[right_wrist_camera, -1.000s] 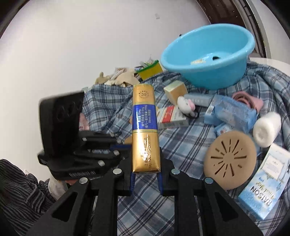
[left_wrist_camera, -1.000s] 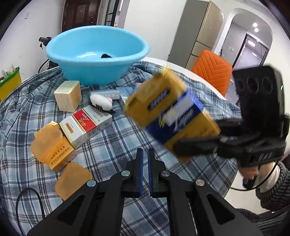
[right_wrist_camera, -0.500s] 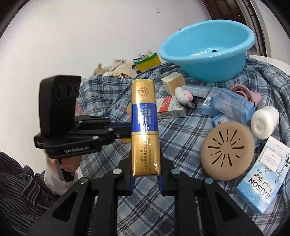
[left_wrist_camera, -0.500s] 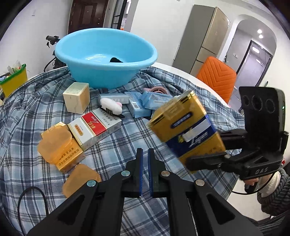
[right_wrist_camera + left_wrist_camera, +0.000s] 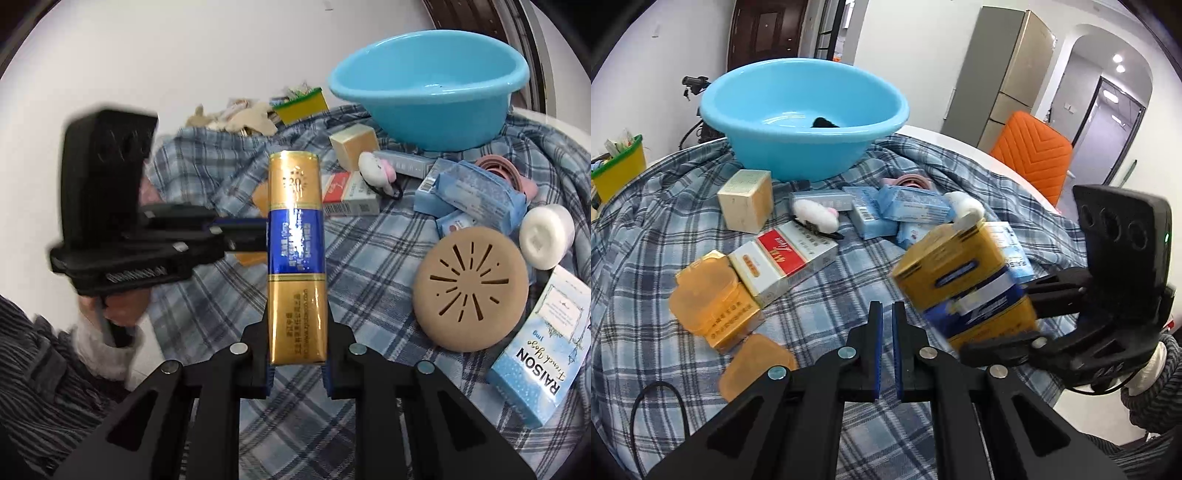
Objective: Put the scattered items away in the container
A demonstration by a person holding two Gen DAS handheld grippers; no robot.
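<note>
Left wrist: blue basin [image 5: 805,122] holds one small dark item [image 5: 823,122], perhaps fabric

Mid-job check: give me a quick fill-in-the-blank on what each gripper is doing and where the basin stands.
1. The right gripper is shut on the gold and ____ box.
2. The left gripper is shut and holds ____.
3. The blue basin stands on the ____ cloth.

Missing words: blue; nothing; plaid

Blue basin [image 5: 805,122], plaid blue cloth [image 5: 820,295]
</note>
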